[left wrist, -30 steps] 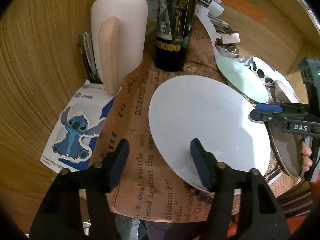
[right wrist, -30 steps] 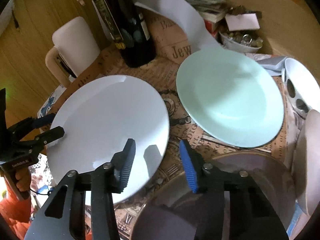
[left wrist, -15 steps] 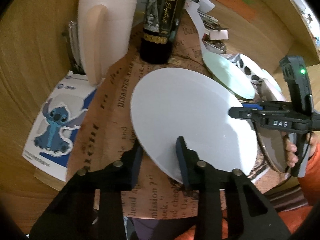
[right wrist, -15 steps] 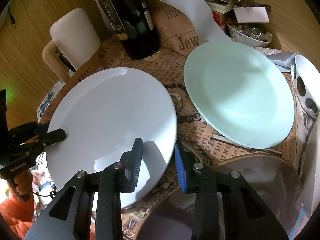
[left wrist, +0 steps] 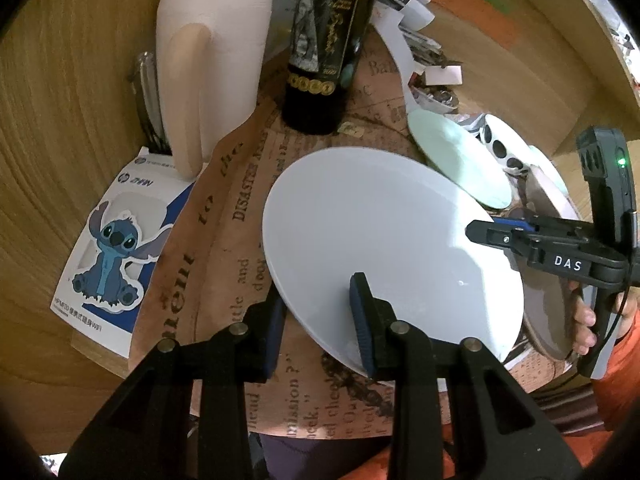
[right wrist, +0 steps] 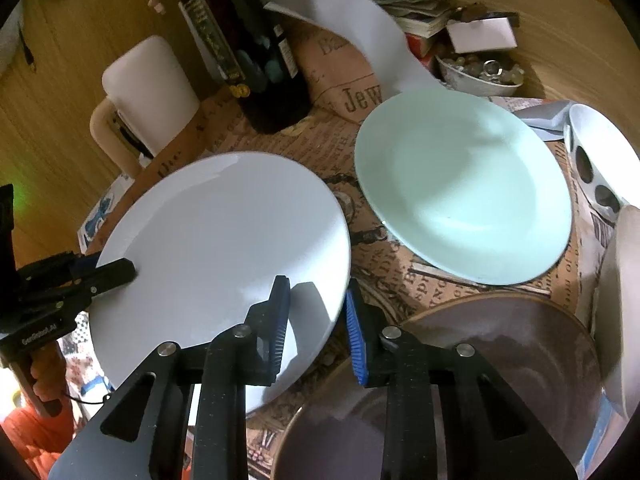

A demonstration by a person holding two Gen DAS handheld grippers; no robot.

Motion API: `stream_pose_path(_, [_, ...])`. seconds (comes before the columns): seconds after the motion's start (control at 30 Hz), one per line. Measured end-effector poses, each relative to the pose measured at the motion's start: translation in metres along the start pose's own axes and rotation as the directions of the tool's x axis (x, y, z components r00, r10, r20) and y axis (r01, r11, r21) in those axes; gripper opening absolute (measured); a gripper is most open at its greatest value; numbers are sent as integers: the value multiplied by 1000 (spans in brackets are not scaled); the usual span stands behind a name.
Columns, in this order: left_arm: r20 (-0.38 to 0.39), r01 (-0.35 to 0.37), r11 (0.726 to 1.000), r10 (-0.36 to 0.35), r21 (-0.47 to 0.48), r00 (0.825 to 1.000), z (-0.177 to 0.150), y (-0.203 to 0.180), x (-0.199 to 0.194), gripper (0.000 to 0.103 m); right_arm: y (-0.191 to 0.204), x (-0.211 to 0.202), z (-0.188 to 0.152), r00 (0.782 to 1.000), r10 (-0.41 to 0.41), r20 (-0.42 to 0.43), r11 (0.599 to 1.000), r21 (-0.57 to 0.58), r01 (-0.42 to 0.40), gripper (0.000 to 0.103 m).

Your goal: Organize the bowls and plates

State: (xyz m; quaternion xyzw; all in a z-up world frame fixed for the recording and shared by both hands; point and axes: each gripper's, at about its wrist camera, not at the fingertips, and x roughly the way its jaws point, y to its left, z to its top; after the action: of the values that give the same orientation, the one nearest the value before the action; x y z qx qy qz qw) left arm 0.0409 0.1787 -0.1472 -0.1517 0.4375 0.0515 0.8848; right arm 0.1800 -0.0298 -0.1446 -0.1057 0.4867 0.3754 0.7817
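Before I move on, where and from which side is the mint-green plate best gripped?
Probably its rim on the near-left edge, coming in low from the gap beside the white plate. The mint-green plate lies flat on the newsprint cloth, so only the thin rim offers a bite; the wine bottle and trinket bowl crowd its far side, the dotted bowl its right.

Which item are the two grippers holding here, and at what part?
Both hold the white plate by its rim: the left gripper at one edge, the right gripper, jaws just closing, at the opposite edge.
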Motion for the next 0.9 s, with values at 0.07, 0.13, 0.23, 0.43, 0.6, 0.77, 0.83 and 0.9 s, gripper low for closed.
stream_pose_path(0.07, [10,3,1000,-3,5,1000,2,-4,-3,32,-2,-5,-1,1000,0,14,1000,8,0,24])
stream_pose_path(0.13, [21,-1,1000,1,14,1000,4,-8,-5,32,-4,-11,-2,1000,-2,29,1000,12,2,24])
stream_pose_path(0.23, [44,-2,1000,1,29,999,7,-16,-10,32,-4,-21,-5,998,-17,64,1000,11,16,24])
stream_pose_path(0.43, [82,10,998,-15,57,997,14,-34,-19,32,-11,-43,-11,994,-29,103,999,23,27,24])
stream_pose_path(0.6, [104,26,996,-35,82,994,17,-49,-24,32,-19,-66,-23,988,-50,146,998,32,46,24])
stream_pose_path(0.77, [116,46,993,-59,111,992,19,-65,-28,32,-26,-83,-32,983,-70,168,997,45,63,24])
stream_pose_path(0.83, [117,57,991,-71,123,991,20,-72,-29,32,-29,-90,-37,981,-82,174,996,52,74,24])
stream_pose_path(0.9, [119,66,988,-83,138,989,20,-80,-31,32,-32,-97,-41,979,-93,179,995,58,84,24])
